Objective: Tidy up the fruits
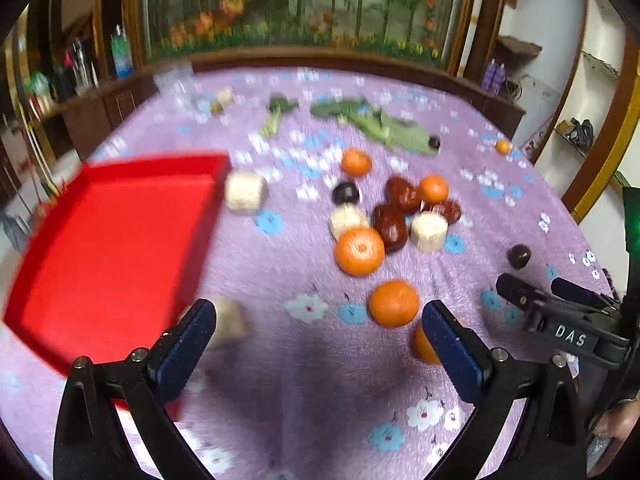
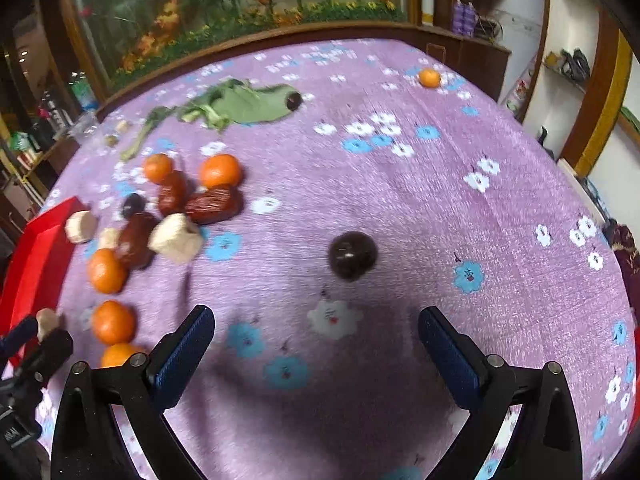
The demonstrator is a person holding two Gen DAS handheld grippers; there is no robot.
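Observation:
A red tray (image 1: 112, 248) lies on the purple flowered cloth at the left; its edge also shows in the right wrist view (image 2: 36, 248). Several oranges (image 1: 359, 251), red dates (image 1: 390, 224), pale cylinder pieces (image 1: 245, 192) and dark plums (image 1: 345, 193) lie in a loose pile in the middle. My left gripper (image 1: 318, 328) is open and empty, an orange (image 1: 394, 304) just ahead and a pale piece (image 1: 230, 322) by its left finger. My right gripper (image 2: 316, 332) is open and empty, a dark plum (image 2: 352, 255) just ahead. The right gripper also shows in the left wrist view (image 1: 536, 294).
Green leafy vegetables (image 1: 380, 126) lie at the far side of the table with a dark plum (image 1: 434, 143) beside them. A lone orange (image 2: 430, 78) sits far right. A clear plastic container (image 1: 176, 82) stands at the far left. Wooden cabinets and shelves surround the table.

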